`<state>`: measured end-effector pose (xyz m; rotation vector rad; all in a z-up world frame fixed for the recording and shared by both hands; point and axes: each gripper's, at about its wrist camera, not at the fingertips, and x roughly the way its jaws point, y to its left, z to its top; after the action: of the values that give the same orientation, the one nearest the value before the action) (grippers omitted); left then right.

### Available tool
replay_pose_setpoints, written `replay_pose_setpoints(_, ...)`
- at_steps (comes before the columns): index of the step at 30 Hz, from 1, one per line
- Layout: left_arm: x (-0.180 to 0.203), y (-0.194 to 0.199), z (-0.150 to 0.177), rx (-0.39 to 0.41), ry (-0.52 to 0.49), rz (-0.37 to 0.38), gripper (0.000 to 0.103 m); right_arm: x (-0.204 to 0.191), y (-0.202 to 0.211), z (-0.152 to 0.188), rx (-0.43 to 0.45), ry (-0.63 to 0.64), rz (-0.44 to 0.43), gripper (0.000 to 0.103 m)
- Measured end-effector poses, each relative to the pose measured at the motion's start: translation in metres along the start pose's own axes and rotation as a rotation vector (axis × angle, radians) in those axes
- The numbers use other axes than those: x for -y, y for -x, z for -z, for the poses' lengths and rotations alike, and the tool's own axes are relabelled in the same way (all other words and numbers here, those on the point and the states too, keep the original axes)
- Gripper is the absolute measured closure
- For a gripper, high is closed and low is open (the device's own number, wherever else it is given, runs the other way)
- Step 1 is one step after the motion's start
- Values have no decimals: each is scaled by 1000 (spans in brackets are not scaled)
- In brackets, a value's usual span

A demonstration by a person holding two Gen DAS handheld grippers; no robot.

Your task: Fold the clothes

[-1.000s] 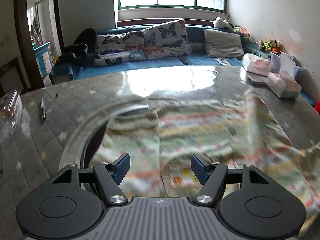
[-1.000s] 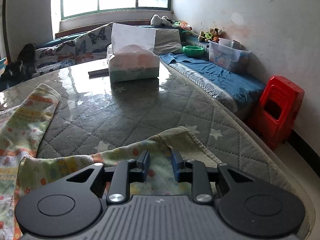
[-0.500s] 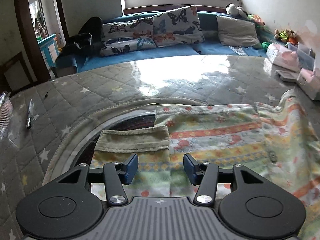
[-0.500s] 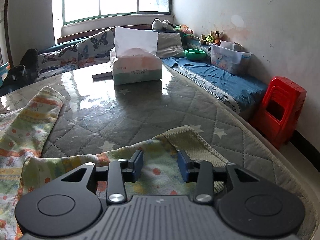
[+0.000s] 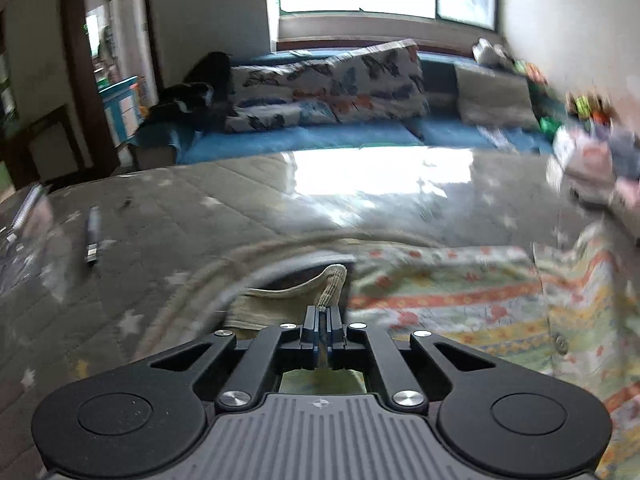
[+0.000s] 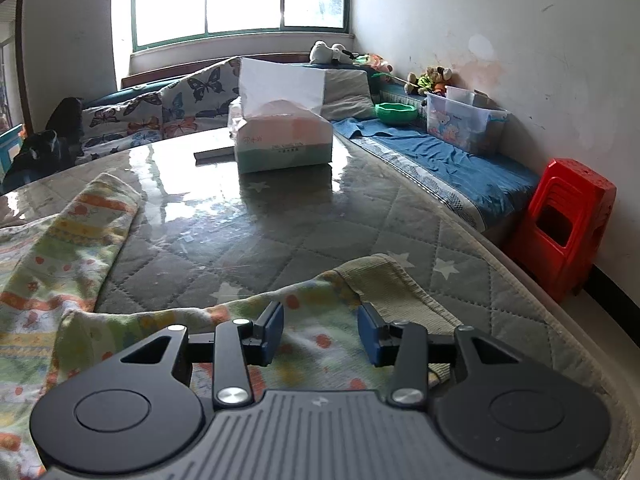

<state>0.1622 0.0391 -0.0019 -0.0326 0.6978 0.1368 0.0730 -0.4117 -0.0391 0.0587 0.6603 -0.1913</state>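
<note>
Ribbed olive cuff (image 5: 334, 286) sat pinched between the left gripper (image 5: 323, 330) fingers, held for a sleeve fold judging by the grip; the right gripper (image 6: 320, 334) hovered spread over the patterned garment's (image 6: 316, 320) other sleeve, flat beneath it.

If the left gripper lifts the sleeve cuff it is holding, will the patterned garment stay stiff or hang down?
It will probably hang limp: the garment lies in soft wrinkles on the table. The ribbed cuff already bends above the shut left gripper. It looks thin, so likely light, and the rest may drag along.
</note>
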Motion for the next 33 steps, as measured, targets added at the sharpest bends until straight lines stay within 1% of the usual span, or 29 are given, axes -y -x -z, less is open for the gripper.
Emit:
replay_pose_setpoints(4, -39, 36, 1, 53, 93, -15, 100, -6, 8, 2, 5, 18, -15, 59)
replay_pose_setpoints(6, -61, 57, 6, 83, 130, -30, 100, -9, 11, 2, 8, 24, -20, 57)
replay_pose_setpoints(8, -80, 72, 11, 104, 157, -47, 100, -12, 14, 3, 8, 30, -26, 57)
replay_pose_setpoints(14, -135, 107, 38, 126, 230, -118, 100, -21, 22, 4, 7, 58, -39, 53)
replay_pose_setpoints(17, -156, 115, 57, 106, 251, -150, 100, -24, 21, 5, -3, 67, -39, 52)
replay_pose_setpoints(21, -174, 112, 83, 47, 272, -190, 100, -27, 18, 8, -23, 78, -34, 51)
replay_pose_setpoints(23, -182, 111, 97, 24, 290, -199, 100, -28, 17, 10, -32, 84, -29, 48)
replay_pose_setpoints(26, -188, 115, 108, 17, 310, -221, 100, -29, 15, 11, -33, 90, -23, 46)
replay_pose_setpoints(31, -195, 126, 124, 17, 339, -260, 101, -31, 15, 10, -40, 102, -39, 45)
replay_pose_setpoints(33, -198, 130, 131, 2, 349, -275, 101, -32, 16, 11, -39, 104, -48, 45)
